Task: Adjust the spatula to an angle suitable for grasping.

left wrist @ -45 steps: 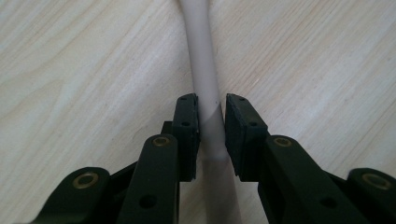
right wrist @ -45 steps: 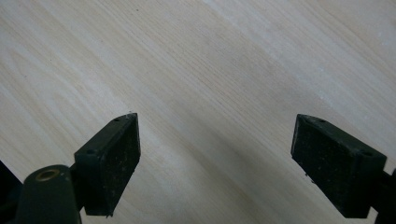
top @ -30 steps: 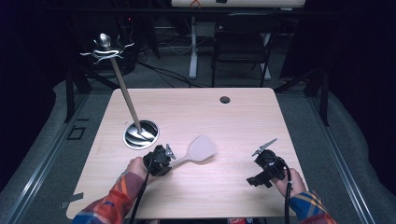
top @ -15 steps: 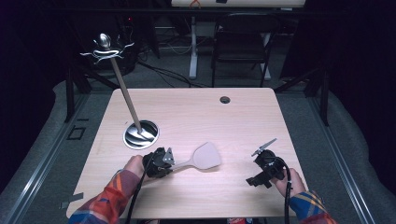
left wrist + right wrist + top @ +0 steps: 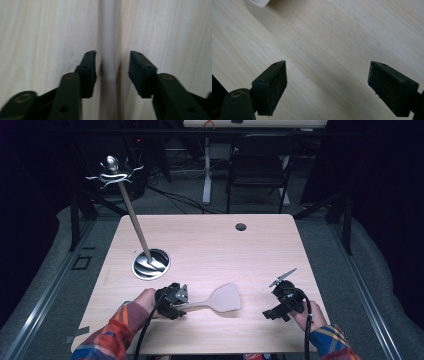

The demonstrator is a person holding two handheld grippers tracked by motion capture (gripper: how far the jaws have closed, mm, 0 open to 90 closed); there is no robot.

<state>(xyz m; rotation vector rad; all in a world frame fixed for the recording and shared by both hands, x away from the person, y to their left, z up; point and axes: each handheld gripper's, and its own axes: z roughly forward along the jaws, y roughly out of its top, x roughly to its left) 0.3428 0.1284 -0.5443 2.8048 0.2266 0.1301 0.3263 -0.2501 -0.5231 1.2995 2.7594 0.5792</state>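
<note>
Spatula (image 5: 220, 299) lies flat near the front edge of the table (image 5: 210, 240), handle toward the left, blade toward the centre. The left gripper (image 5: 181, 300) straddles the handle (image 5: 108, 50); its jaws have just been opening and now stand apart, pads clear of the handle on both sides. The right gripper (image 5: 284, 301), well to the right, rests with jaws spread wide over bare wood. Risk: a sideways withdrawal could catch the handle and drag or spin the tool. The spatula is pale beige, with a slim straight handle and a broad, rounded blade. Farther back at the left stands a utensil rack (image 5: 150, 265).
</note>
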